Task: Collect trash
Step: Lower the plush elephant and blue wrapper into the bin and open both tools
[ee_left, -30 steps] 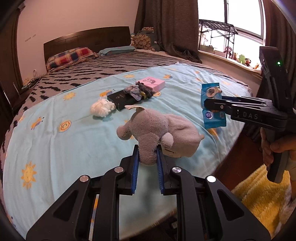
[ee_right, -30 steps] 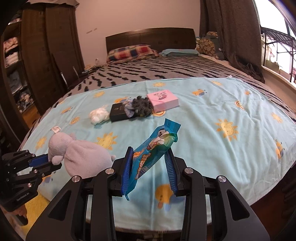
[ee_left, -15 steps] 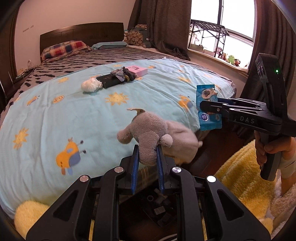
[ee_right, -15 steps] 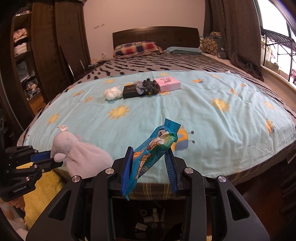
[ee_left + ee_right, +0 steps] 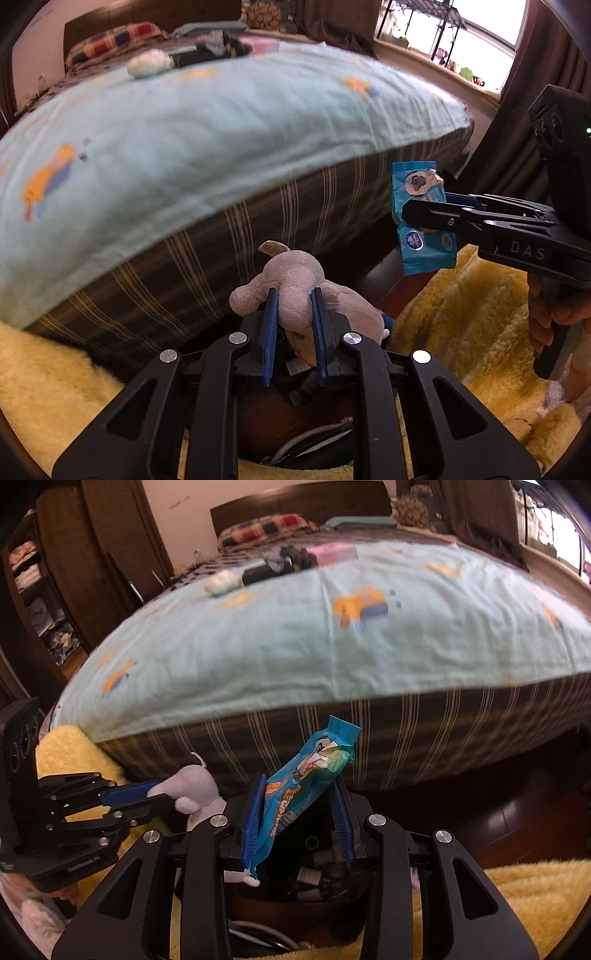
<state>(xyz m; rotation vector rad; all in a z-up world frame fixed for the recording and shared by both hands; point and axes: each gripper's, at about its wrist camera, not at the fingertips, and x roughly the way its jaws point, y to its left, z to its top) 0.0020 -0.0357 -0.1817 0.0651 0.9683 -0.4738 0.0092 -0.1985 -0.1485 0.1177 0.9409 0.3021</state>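
Below the bed's edge (image 5: 369, 686), over a dark bin that is hard to make out, the right gripper (image 5: 297, 812) clamps a blue snack wrapper (image 5: 310, 775) and the left gripper (image 5: 293, 317) pinches a grey plush toy (image 5: 295, 284). Neither is dropped yet. A white wad (image 5: 222, 581), socks (image 5: 288, 558) and boxes remain on the bedspread.

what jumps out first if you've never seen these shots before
The grey plush toy clamped in the left gripper, low in front of the striped side of the bed. Next, the bright blue snack wrapper pinched in the right gripper, over the yellow fluffy rug. Behind both, the pale blue sheet fills the upper frame.
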